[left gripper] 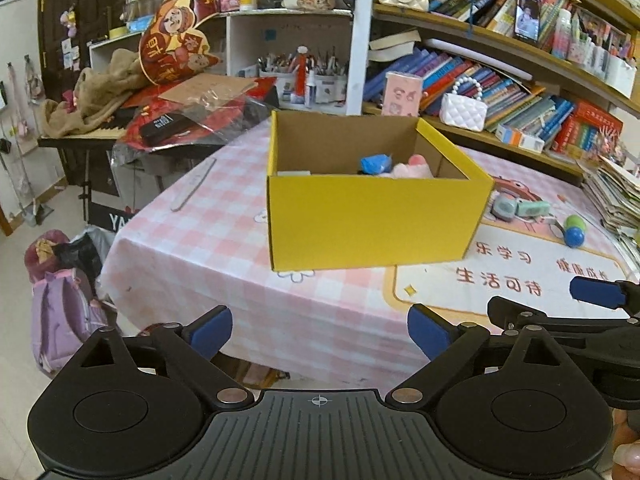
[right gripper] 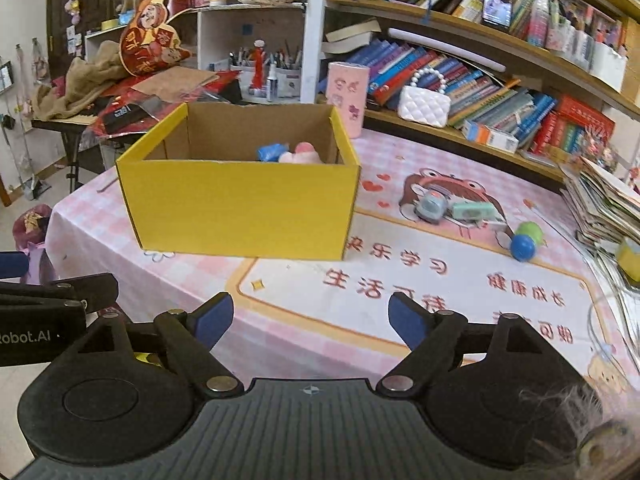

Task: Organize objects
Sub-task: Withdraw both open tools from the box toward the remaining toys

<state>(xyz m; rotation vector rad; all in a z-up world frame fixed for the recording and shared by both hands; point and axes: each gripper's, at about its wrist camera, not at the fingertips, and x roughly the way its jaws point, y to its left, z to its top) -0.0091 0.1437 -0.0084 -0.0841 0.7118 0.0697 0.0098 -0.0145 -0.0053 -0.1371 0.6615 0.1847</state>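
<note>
A yellow cardboard box (left gripper: 372,220) (right gripper: 240,208) stands open on the pink checked tablecloth (left gripper: 192,256); a blue item (left gripper: 376,162) (right gripper: 272,151) and a pink soft item (left gripper: 414,166) (right gripper: 302,153) lie inside it. To the box's right on the table lie a grey-blue toy (right gripper: 431,206), a mint-green device (right gripper: 474,212) and a blue-and-green ball toy (right gripper: 525,242). My left gripper (left gripper: 320,332) hangs open and empty near the table's front edge, short of the box. My right gripper (right gripper: 310,320) is open and empty over the printed mat (right gripper: 420,300).
Bookshelves (right gripper: 460,64) full of books, two small quilted purses (right gripper: 424,106) and a pink card run behind the table. A stack of papers (right gripper: 604,204) lies at the right edge. A cluttered keyboard stand (left gripper: 120,128) is at the left, a purple backpack (left gripper: 60,316) on the floor.
</note>
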